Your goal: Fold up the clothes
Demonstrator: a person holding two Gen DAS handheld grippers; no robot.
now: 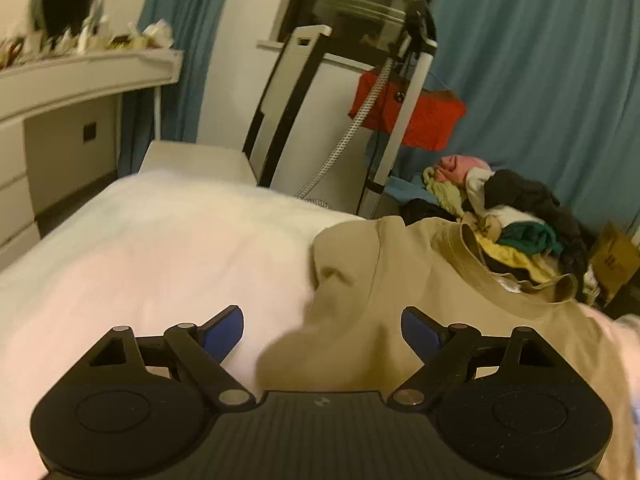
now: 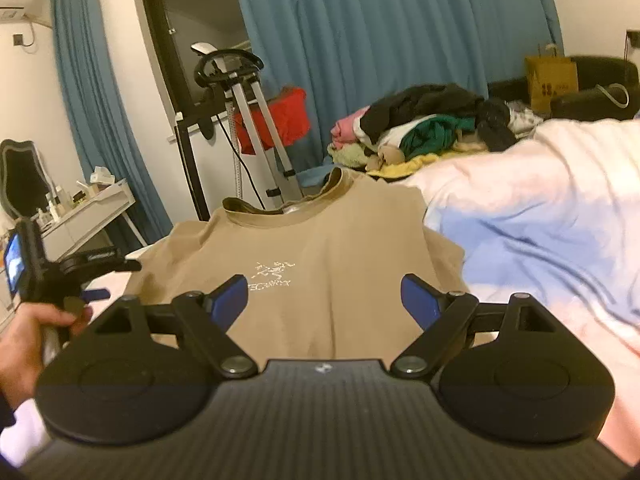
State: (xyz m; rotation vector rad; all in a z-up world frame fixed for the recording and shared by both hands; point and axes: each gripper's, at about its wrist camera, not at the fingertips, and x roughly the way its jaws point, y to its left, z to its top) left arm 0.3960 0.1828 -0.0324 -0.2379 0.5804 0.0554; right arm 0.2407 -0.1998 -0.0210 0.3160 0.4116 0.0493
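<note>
A tan T-shirt (image 2: 340,248) with a white chest logo (image 2: 272,274) lies face up on the white bed cover (image 2: 540,220), collar at the far end. My right gripper (image 2: 324,286) hovers open above its chest, with nothing between the blue pads. In the left wrist view the shirt's left sleeve (image 1: 340,276) lies rumpled, and my left gripper (image 1: 322,322) stands open just over it without pressing on the cloth. In the right wrist view the left gripper (image 2: 94,294) shows at the shirt's left edge, held by a hand (image 2: 32,332).
A pile of mixed clothes (image 2: 432,128) sits on the bed beyond the collar. A garment steamer stand (image 2: 248,120) with a red item (image 2: 288,120) is past the bed's far edge. A white dressing table (image 1: 80,76) is at left, with blue curtains (image 1: 540,80) behind.
</note>
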